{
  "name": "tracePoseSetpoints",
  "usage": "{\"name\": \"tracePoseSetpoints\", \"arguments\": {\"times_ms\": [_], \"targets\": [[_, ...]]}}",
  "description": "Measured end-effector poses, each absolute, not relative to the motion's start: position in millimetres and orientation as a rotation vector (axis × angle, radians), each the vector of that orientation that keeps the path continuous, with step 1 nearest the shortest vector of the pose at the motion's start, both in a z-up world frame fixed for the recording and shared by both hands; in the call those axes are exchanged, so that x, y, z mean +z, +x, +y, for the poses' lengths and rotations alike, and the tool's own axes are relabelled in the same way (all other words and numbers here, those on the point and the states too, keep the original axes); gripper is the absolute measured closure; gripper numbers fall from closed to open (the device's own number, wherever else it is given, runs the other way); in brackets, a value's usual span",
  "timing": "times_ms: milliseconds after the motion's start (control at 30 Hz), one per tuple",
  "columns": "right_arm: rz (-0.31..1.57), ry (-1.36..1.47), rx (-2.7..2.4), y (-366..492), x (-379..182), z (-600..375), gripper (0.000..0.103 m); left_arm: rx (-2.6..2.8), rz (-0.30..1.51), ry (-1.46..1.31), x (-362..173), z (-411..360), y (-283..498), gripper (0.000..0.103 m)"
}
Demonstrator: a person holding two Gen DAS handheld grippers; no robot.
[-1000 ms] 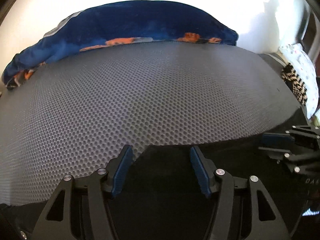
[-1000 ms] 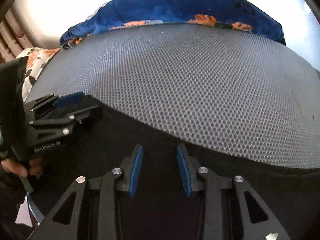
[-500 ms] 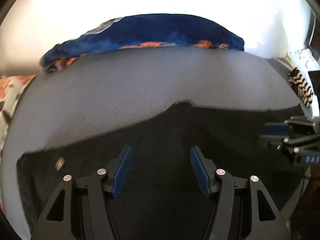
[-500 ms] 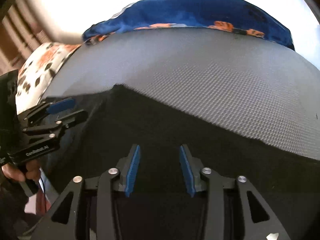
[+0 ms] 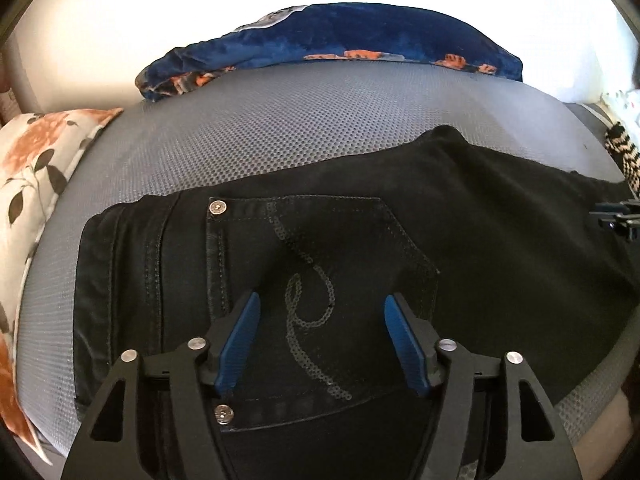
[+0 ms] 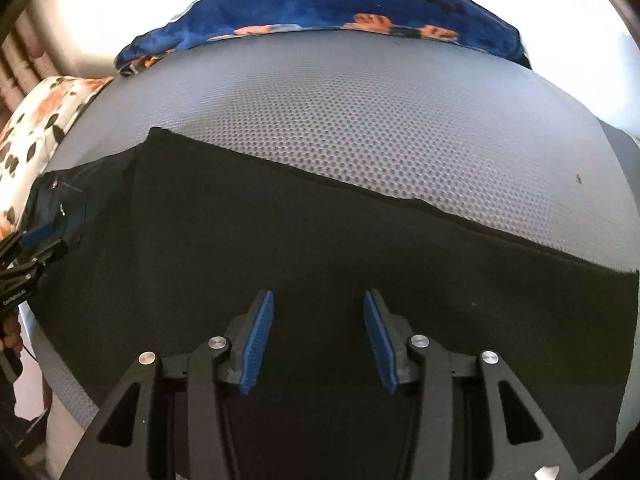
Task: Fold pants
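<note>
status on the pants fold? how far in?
Done: black pants lie flat on the grey mesh mat, apparently doubled leg over leg, back pocket up. In hand: nothing; the left gripper and right gripper hover open above the fabric, jaws just widened. Left: folding the length over, not yet started.

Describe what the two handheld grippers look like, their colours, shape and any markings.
Both match. The left gripper and right gripper are matte black frames with triangular cut-outs and round silver pivot pins. Each carries two jaws lined with ribbed blue pads. Seen from the right wrist camera, the left one bears small white lettering on its side, too small to read. No cables or sleeves are clearly visible.
</note>
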State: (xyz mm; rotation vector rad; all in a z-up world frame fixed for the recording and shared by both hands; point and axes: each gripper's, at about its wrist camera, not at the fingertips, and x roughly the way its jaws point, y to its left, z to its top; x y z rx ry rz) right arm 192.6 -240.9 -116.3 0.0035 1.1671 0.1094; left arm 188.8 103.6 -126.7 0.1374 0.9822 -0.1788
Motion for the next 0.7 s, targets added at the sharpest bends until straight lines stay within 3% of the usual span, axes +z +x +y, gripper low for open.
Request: {"name": "tracePoseSetpoints", "arguments": {"times_ms": [367,700], "targets": [[1.121,0.097,0.107,165,-91,-266,0.055,-0.322,0.976,0.132,-98,31,170,0.033],[1.061,0.411,0.052,108,-69,-381,0.054,-0.412,1.006,0.069,-103,-34,162,0.030]]}}
